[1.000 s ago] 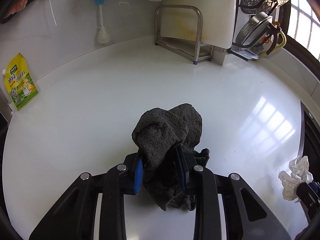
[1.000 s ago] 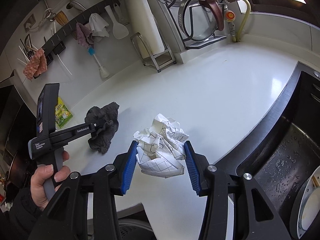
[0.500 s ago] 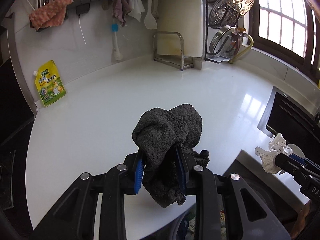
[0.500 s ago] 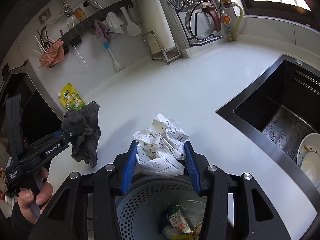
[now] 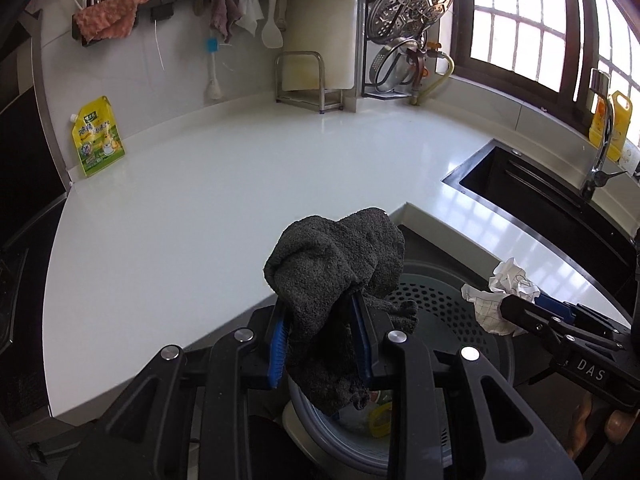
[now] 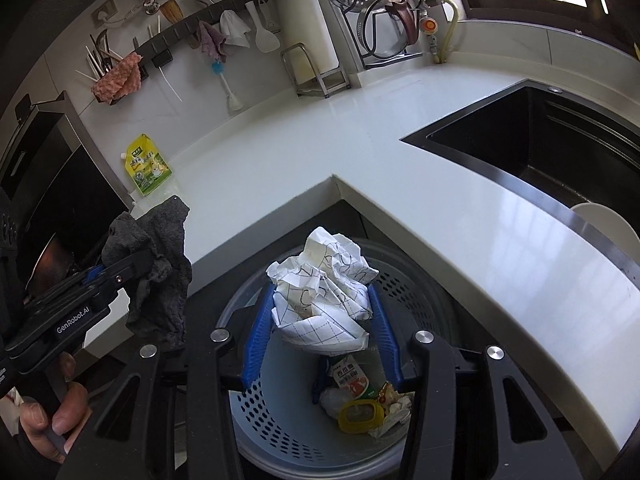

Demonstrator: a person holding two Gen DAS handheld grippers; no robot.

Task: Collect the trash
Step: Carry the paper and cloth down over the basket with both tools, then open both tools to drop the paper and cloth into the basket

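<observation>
Directly above the bin (image 6: 280,420), the right tool (image 6: 320,312) has its blue pads partly closed on a crumpled sheet of gridded paper (image 6: 324,292), which hangs over the bin's open mouth. Trash already lies at the bottom of the bin. The paper is a loose ball with no real long axis; it bulges up and away from the pads, toward the table (image 6: 400,128) edge beyond the bin.

Beside the bin's rim, toward the hob side, the left tool (image 5: 320,344) is pinched nearly shut on a dark grey cloth (image 5: 332,272). In the left wrist view the cloth stands partly over the bin. Its bulk rises above the pads and a ragged tail droops below them, so its long axis runs roughly up and down.

Judging from this, the cloth is the likelier thing to go wrong: released where the right wrist view places it, it could drape on the rim or fall outside. The light paper could catch on a pad when released, or bounce off the rim.

Beyond the bin, the table looks bare apart from a yellow pouch (image 5: 96,136) against the wall.
</observation>
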